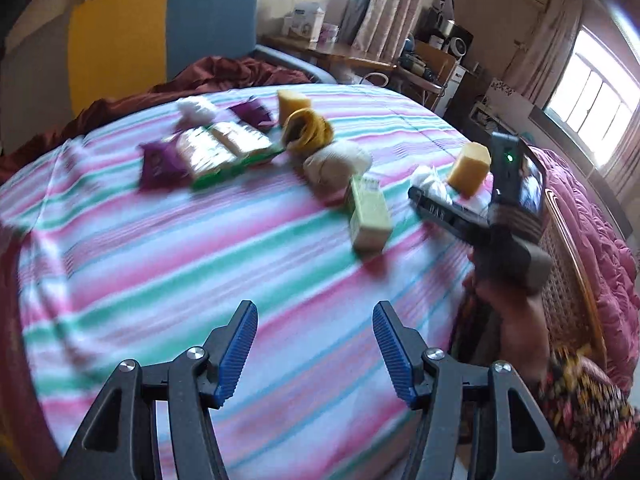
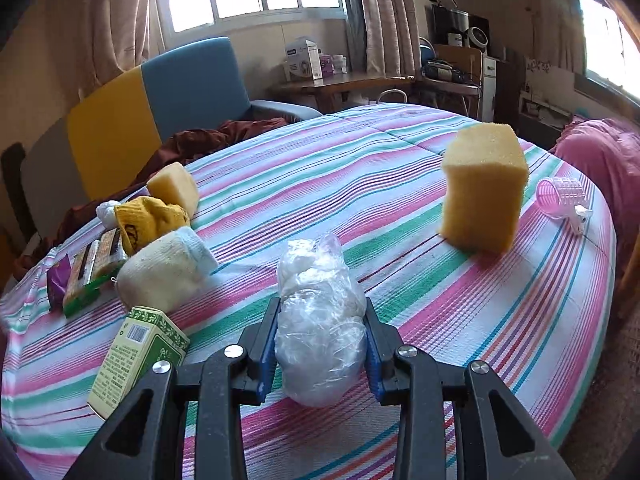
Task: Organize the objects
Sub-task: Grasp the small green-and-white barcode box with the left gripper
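My right gripper (image 2: 322,344) is shut on a crumpled clear plastic bag (image 2: 320,320), its blue pads pressing both sides just above the striped bedspread (image 2: 360,160). From the left wrist view the same bag (image 1: 430,186) shows white beside the right gripper's body. My left gripper (image 1: 316,350) stands open over bare bedspread (image 1: 160,280), nothing between its fingers. A yellow sponge (image 2: 484,188) stands upright to the right. A green box (image 2: 136,350) lies at the left, a cream sock (image 2: 164,268) behind it.
Further left lie a yellow sock (image 2: 150,220), a second sponge (image 2: 174,186), biscuit packs (image 2: 90,268) and a purple packet (image 2: 58,278). A pink hair roller (image 2: 562,196) rests near the right edge. A person's hand (image 1: 508,312) holds the right gripper. A pink quilt (image 1: 592,248) lies beyond.
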